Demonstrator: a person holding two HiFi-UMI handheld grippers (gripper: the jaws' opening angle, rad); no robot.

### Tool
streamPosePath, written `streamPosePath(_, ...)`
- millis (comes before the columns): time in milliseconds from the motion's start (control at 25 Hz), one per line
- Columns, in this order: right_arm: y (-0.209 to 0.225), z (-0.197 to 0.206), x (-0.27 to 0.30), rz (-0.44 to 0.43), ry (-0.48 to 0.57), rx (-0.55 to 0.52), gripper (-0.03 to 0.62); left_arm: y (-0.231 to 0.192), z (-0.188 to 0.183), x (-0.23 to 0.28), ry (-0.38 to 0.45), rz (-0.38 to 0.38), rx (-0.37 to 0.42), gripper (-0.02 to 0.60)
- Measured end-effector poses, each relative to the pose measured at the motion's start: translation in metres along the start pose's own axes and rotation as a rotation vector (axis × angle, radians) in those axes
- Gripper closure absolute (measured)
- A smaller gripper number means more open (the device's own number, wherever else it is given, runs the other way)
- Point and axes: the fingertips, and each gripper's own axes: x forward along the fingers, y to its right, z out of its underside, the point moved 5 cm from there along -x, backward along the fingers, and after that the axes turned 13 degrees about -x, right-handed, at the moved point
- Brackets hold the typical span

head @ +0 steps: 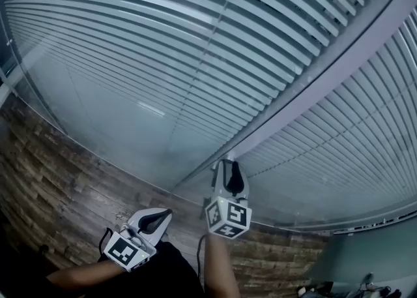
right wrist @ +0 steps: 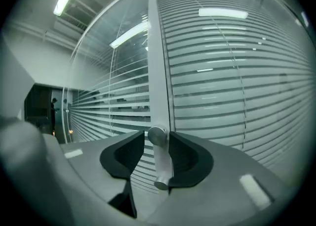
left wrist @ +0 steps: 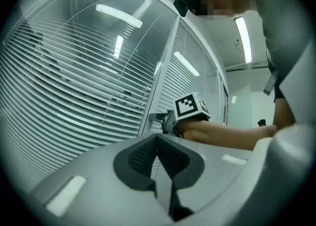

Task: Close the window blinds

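Grey slatted blinds [head: 195, 49] hang behind glass on both sides of a pale upright mullion [head: 313, 88]. In the right gripper view a short metal knob [right wrist: 159, 163] sticks out from the mullion [right wrist: 158, 71]. It lies between the jaws of my right gripper [right wrist: 157, 143]. The knob rests against the right pad, with a gap to the left pad. In the head view that gripper [head: 229, 167] points at the foot of the mullion. My left gripper [head: 159, 215] hangs back, lower left, fingertips together and empty. From the left gripper view [left wrist: 157, 138] the right gripper [left wrist: 163, 121] shows at the mullion.
A wood-pattern floor [head: 58, 186] runs below the glass wall. Some clutter [head: 365, 287] sits at the lower right corner. The person's forearm [left wrist: 232, 136] reaches across in the left gripper view. The slats [right wrist: 237, 86] lie with narrow gaps between them.
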Motion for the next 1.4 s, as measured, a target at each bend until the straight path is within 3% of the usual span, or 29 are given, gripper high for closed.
streamPosePath(200,-0.002,0.005,0.005,-0.01,0.012,0.062,0.465,0.0,0.011,-0.004,0.003,-0.023,0.002,0.583)
streamPosePath(320,-0.003,0.004,-0.001,0.002,0.024,0.009,0.462,0.01,0.017,-0.009,-0.003,0.009,0.038,0.583)
streamPosePath(400,-0.01,0.003,-0.003,0.03,-0.007,-0.14,0.464,0.006,0.016,-0.013,-0.032,0.026,0.079,0.583)
streamPosePath(480,-0.017,0.001,0.001,0.054,-0.06,-0.332,0.465,-0.008,0.011,-0.011,-0.065,0.033,0.074,0.583)
streamPosePath(640,-0.023,-0.002,0.011,0.086,-0.125,-0.618,0.466,-0.03,-0.003,-0.004,-0.078,0.043,0.087,0.583)
streamPosePath(720,-0.026,0.002,0.013,0.116,-0.156,-0.708,0.467,-0.043,-0.002,-0.004,-0.097,0.043,0.078,0.583)
streamPosePath(840,-0.03,0.014,0.016,0.125,-0.187,-0.727,0.467,-0.06,0.001,-0.003,-0.103,0.074,0.064,0.583)
streamPosePath(920,-0.029,0.017,0.017,0.124,-0.182,-0.696,0.465,-0.065,-0.003,0.001,-0.093,0.096,0.053,0.583)
streamPosePath(1000,-0.027,0.011,0.012,0.124,-0.15,-0.58,0.462,-0.064,-0.011,0.004,-0.078,0.117,0.04,0.583)
streamPosePath(1120,-0.02,0.01,0.0,0.105,-0.048,-0.202,0.451,-0.064,-0.018,0.007,-0.068,0.14,0.026,0.583)
streamPosePath(1200,-0.015,0.014,0.003,0.076,-0.014,-0.015,0.436,-0.067,-0.021,0.015,-0.074,0.15,0.02,0.583)
streamPosePath(1400,-0.017,0.016,0.011,0.063,-0.014,0.136,0.431,-0.072,-0.02,0.023,-0.081,0.175,0.012,0.583)
